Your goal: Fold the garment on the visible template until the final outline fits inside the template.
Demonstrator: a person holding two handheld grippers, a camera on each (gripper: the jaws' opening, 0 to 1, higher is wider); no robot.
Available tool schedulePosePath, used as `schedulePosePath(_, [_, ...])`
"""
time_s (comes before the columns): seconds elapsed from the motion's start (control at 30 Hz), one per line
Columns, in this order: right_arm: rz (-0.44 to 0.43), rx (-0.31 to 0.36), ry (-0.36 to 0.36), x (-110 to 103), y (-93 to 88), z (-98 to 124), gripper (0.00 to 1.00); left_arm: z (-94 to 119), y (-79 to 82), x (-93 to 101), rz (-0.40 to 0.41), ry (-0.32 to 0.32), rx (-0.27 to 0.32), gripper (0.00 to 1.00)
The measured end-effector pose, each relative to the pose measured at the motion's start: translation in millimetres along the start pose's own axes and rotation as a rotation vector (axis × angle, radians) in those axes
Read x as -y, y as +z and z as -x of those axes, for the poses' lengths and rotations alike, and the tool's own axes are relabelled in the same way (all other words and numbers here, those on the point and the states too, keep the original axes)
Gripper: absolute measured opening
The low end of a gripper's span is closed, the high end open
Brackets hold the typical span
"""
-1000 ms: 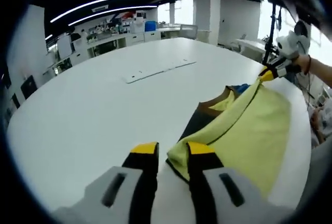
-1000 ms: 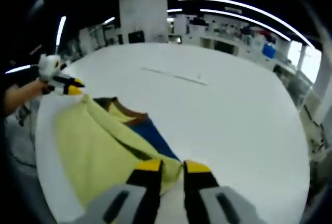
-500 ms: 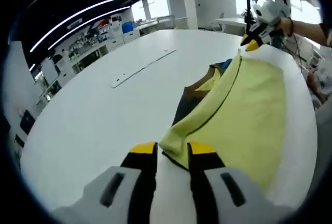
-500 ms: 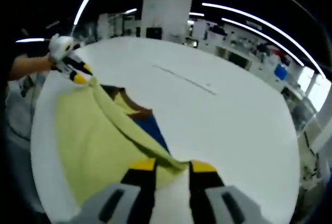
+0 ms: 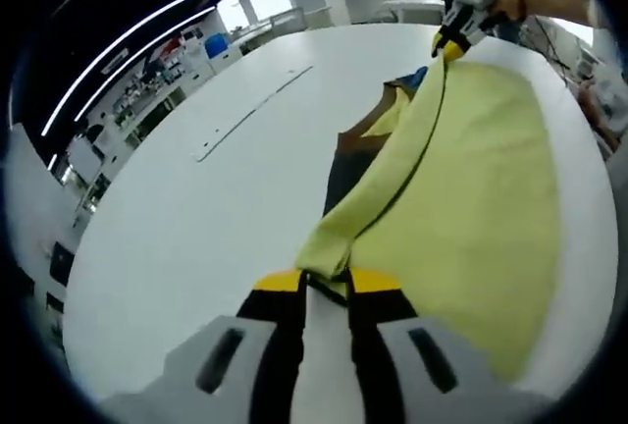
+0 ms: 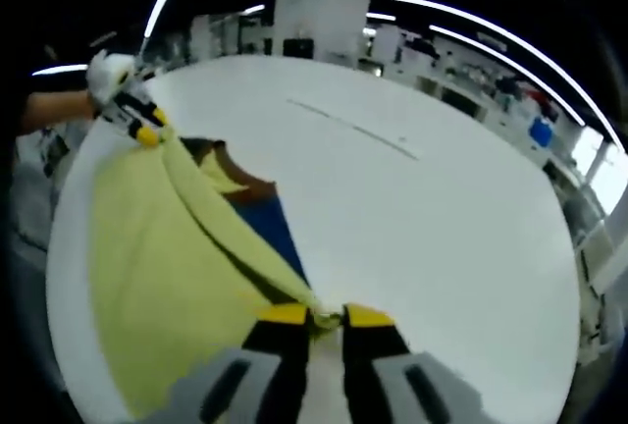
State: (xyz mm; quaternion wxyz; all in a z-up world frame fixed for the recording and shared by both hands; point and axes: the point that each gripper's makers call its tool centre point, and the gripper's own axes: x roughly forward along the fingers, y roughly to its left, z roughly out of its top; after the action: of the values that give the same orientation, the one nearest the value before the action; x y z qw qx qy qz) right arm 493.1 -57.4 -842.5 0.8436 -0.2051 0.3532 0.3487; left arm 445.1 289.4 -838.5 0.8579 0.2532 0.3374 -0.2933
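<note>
Both grippers have lifted higher; left gripper [image 5: 325, 282] and right gripper [image 6: 314, 316] pinch the yellow garment [image 5: 461, 198] taut over the tabletop's [image 5: 196, 218] near edge. Recommend level, equal tension.

- A big round white table [image 5: 177, 218].
- A long thin white strip [image 5: 250, 115] lies flat on the table, far from the cloth.
- Long bright ceiling lights [image 6: 491, 36].
- A wide white pillar [image 6: 324, 2] stands behind the table.
</note>
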Motion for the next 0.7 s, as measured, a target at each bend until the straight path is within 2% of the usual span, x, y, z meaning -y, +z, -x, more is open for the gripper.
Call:
schedulePosePath(0.13, [0.001, 0.006, 0.006, -5, 2.2, 5, 0.02, 0, -0.2, 1.4, -0.003, 0.012, 0.001, 0.04])
schedulePosePath(0.3, [0.01, 0.009, -0.001, -6, 1.4, 7, 0.02, 1, 4.5, -0.8, -0.04, 0.036, 0.019, 0.03])
schedulePosePath(0.37, [0.007, 0.011, -0.003, -4, 1.8, 7, 0.02, 1, 7.5, -1.2, -0.047, 0.039, 0.032, 0.04])
schedulePosePath(0.5, [-0.013, 0.011, -0.001, -2, 2.6, 7, 0.02, -2, 10.6, -10.0, -0.054, 0.057, 0.044, 0.12])
schedulePosePath(0.6, [-0.019, 0.007, 0.002, -3, 1.5, 7, 0.02, -5, 14.7, -10.0, 0.009, 0.04, 0.075, 0.18])
schedulePosePath(0.7, [-0.03, 0.009, 0.005, -4, 1.1, 8, 0.02, -9, 16.8, -8.9, 0.022, 0.023, 0.082, 0.16])
